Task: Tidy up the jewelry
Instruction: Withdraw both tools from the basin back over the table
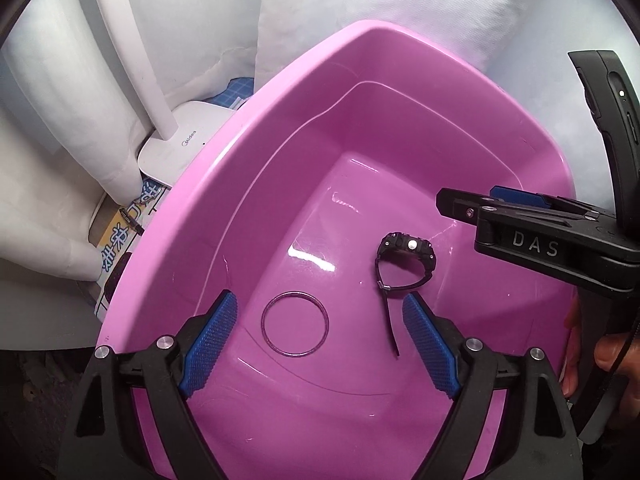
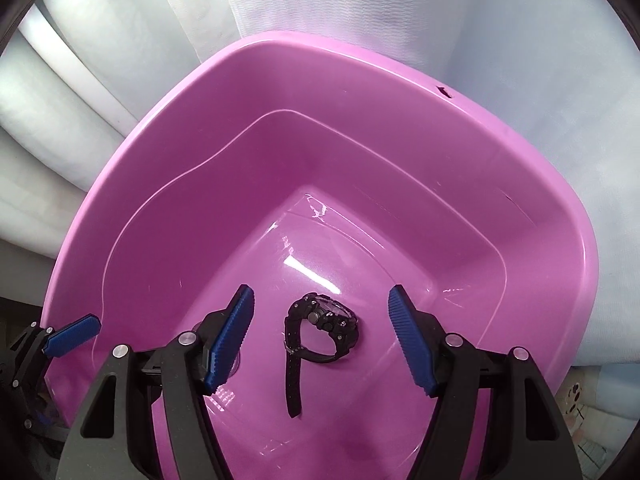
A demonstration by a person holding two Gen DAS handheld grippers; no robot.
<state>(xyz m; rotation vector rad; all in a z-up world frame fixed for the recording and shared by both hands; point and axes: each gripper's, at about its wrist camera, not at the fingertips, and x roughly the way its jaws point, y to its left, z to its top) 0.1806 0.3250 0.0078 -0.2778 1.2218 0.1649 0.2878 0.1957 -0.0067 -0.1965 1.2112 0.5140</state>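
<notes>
A pink plastic basin (image 1: pixel 248 168) (image 2: pixel 132 200) fills both views. On its floor lie a black wristwatch (image 1: pixel 406 254) (image 2: pixel 320 320) with its strap trailing toward me, and a thin purple bangle (image 1: pixel 295 323) to the watch's left. My left gripper (image 1: pixel 320 336) is open and empty, hovering above the bangle and the watch strap. My right gripper (image 2: pixel 322 328) is open and empty, its fingers either side of the watch from above. The right gripper also shows at the right edge of the left wrist view (image 1: pixel 460 202). A left finger pad (image 2: pixel 72 336) shows at the basin's left rim.
White cloth (image 1: pixel 360 0) drapes behind the basin. A white lamp base marked Midea (image 1: pixel 176 148) and a printed cardboard box (image 1: pixel 120 248) stand left of the basin. A hand holds the right gripper's handle (image 1: pixel 600 356).
</notes>
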